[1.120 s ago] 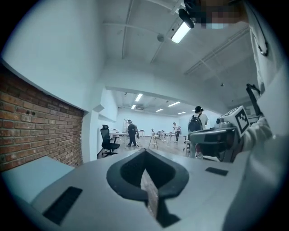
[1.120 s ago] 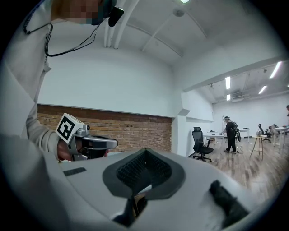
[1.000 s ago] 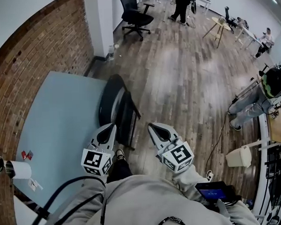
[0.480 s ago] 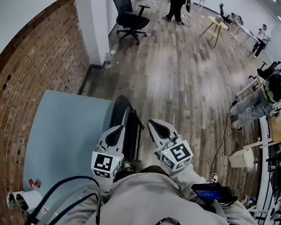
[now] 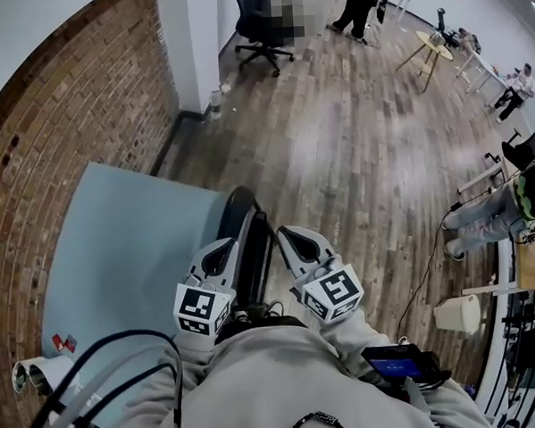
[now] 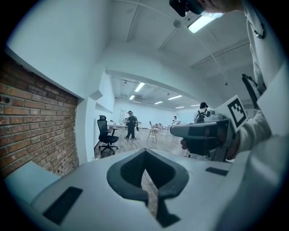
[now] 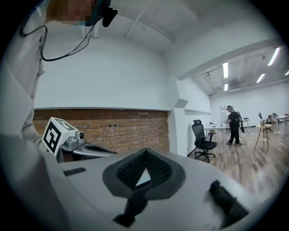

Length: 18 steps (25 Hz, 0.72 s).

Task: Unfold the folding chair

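The black folding chair point(image 5: 248, 226) stands folded flat on the wood floor, edge-on below me, beside a pale blue panel point(image 5: 117, 252). My left gripper point(image 5: 221, 248) hangs shut just left of the chair's top edge, with nothing between its pads. To the right of that edge, my right gripper point(image 5: 287, 234) is shut and empty too. The head view does not show whether either touches the chair. In the left gripper view its jaws point(image 6: 145, 168) meet, and the right gripper point(image 6: 203, 135) shows beside them. The right gripper view shows its closed jaws point(image 7: 143, 168) and the left gripper point(image 7: 74, 143).
A brick wall point(image 5: 83, 102) runs along the left behind the blue panel. A black office chair point(image 5: 257, 21) and standing people are far ahead. At the right stand a person point(image 5: 499, 201) and a white bin point(image 5: 456, 315). A cable lies on the floor.
Both grippers and my view have moved forward to the chair. It lay ahead of the grippers a second ago and now stands between them. Both stayed shut.
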Each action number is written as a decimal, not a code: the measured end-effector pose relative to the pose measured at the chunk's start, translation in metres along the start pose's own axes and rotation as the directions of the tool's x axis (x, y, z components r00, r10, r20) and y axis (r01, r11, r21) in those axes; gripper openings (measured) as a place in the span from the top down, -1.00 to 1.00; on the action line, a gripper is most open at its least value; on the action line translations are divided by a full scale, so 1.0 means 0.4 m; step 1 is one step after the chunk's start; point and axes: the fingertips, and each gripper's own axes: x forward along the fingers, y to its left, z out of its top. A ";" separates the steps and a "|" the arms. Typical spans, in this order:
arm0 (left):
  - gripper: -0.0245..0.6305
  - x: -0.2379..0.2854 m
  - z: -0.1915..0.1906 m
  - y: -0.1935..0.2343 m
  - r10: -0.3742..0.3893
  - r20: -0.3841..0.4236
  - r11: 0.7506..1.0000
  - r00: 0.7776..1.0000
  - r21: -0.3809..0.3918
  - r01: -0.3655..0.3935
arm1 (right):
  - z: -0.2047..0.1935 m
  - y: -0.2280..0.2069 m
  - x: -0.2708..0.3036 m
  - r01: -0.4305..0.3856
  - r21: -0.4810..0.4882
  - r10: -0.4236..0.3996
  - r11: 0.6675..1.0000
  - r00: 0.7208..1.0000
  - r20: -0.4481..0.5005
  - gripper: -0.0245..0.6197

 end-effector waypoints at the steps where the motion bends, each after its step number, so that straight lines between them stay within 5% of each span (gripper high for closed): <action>1: 0.92 0.011 -0.007 0.014 0.007 -0.011 1.000 1.000 -0.009 -0.008 | -0.010 -0.008 0.012 -0.004 0.009 0.004 1.000 1.000 -0.006 0.90; 9: 0.92 0.064 -0.128 0.053 0.022 -0.150 0.999 0.988 -0.040 -0.029 | -0.149 -0.074 0.082 -0.003 0.114 0.011 0.994 0.997 -0.076 0.90; 18: 0.91 0.110 -0.256 0.113 0.039 -0.321 0.997 0.946 -0.048 -0.058 | -0.345 -0.140 0.170 0.063 0.273 -0.020 0.960 0.987 -0.158 0.90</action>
